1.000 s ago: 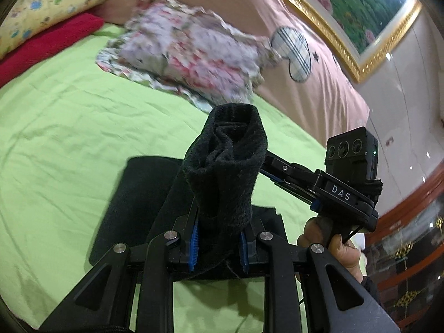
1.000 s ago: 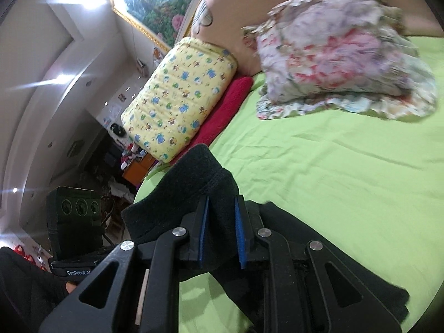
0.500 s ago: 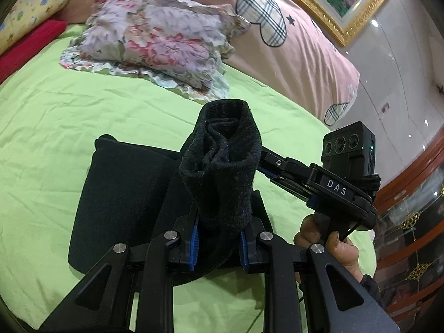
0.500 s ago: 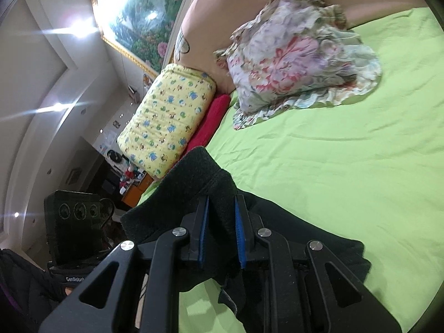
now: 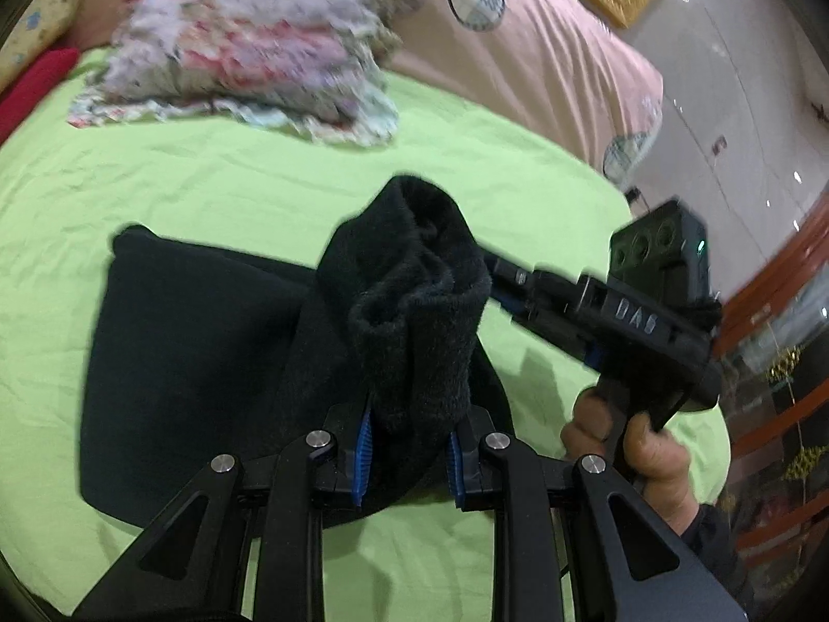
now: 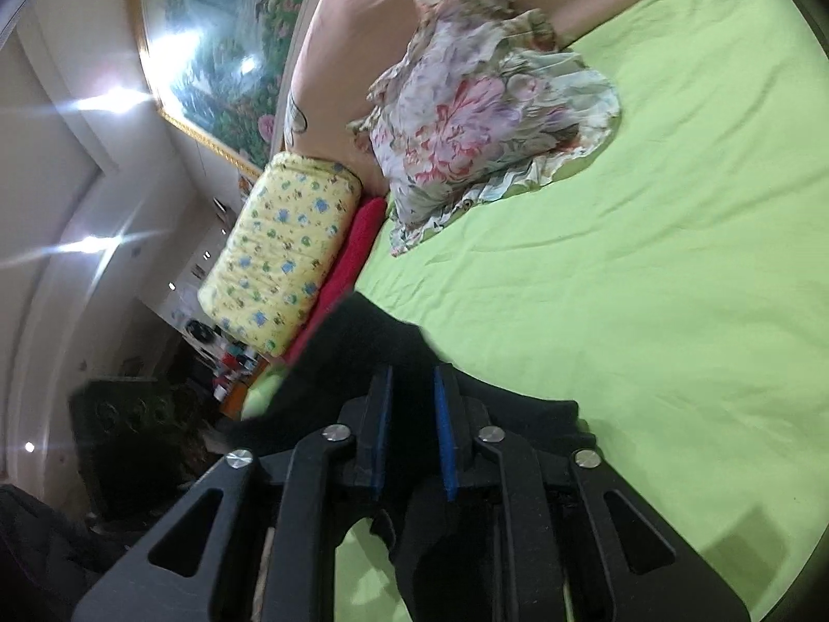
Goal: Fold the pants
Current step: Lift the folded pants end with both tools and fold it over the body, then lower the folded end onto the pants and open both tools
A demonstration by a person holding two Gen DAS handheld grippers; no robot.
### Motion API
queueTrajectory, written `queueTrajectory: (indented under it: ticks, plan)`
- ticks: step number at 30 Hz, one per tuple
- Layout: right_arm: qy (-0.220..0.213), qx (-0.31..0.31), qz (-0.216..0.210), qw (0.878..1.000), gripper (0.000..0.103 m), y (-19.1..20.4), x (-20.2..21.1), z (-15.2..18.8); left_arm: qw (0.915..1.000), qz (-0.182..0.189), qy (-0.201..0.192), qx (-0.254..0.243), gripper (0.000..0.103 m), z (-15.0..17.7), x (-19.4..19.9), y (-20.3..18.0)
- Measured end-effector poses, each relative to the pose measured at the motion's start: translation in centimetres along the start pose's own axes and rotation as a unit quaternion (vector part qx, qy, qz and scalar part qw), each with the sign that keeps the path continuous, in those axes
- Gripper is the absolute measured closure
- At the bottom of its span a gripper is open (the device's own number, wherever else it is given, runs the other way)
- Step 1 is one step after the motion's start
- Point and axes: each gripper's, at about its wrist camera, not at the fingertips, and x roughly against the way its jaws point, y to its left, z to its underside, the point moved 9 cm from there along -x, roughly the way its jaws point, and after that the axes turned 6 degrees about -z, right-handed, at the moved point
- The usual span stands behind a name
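Observation:
Black fleece pants (image 5: 197,363) lie partly folded on a green bed sheet (image 5: 207,181). My left gripper (image 5: 406,446) is shut on a bunched end of the pants, which stands up between its blue pads. My right gripper (image 6: 412,425) is shut on another edge of the same pants (image 6: 362,347), lifted above the sheet. The right gripper also shows in the left wrist view (image 5: 513,290), held by a hand, its tips at the raised cloth. The lower part of the pants is hidden behind the gripper frames.
A floral pillow (image 5: 248,46) lies at the head of the bed (image 6: 482,119). A yellow patterned pillow (image 6: 280,254) and a red one (image 6: 357,243) lie beside it. A pink headboard (image 5: 544,52) and dark wooden furniture (image 5: 777,389) border the bed.
Both grippers have carried the held end of the pants further toward the pillows over the lying part. More black cloth lies spread on the sheet. Both grips are unchanged.

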Motion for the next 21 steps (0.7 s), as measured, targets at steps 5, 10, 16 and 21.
queueTrajectory:
  ticks: [5,10,16,21]
  plan:
    - [-0.014,-0.008,0.022,1.0,0.086,-0.5,1.7,0.4,0.9994,-0.014,-0.002,-0.032,0.079,1.1,-1.2,-1.3]
    - [-0.035,-0.024,0.061,0.997,0.086,-1.2,3.4,1.0,0.9985,0.003,0.001,-0.054,0.058,1.5,-1.5,-2.5]
    - [-0.074,-0.04,0.095,0.992,0.031,-0.3,5.4,1.5,0.9973,0.035,0.0,-0.064,0.046,2.1,0.0,-3.3]
    - [-0.093,-0.026,0.133,0.986,0.031,1.3,6.2,1.9,0.9982,0.044,-0.001,-0.041,0.043,2.1,1.4,-1.7]
